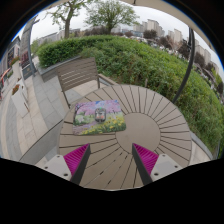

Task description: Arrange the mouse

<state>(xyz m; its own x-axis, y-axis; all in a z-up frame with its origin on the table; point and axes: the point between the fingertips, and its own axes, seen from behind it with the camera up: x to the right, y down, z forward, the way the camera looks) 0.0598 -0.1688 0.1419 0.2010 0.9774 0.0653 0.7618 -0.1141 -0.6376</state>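
Observation:
A round slatted wooden table [150, 110] lies ahead of me. On it, beyond the left finger, lies a rectangular mouse pad [99, 117] printed with a purple-flower landscape. No mouse shows on the table. My gripper [112, 160] hovers over the near part of the table with its two fingers wide apart and nothing between them. The pink pads [76, 157] show on the inner faces of both fingers.
A slatted wooden chair [80, 75] stands at the far side of the table. A paved terrace [25, 115] runs on the left, with more furniture beyond. A hedge and grass [150, 62] lie behind and to the right, with a thin tree trunk [188, 65].

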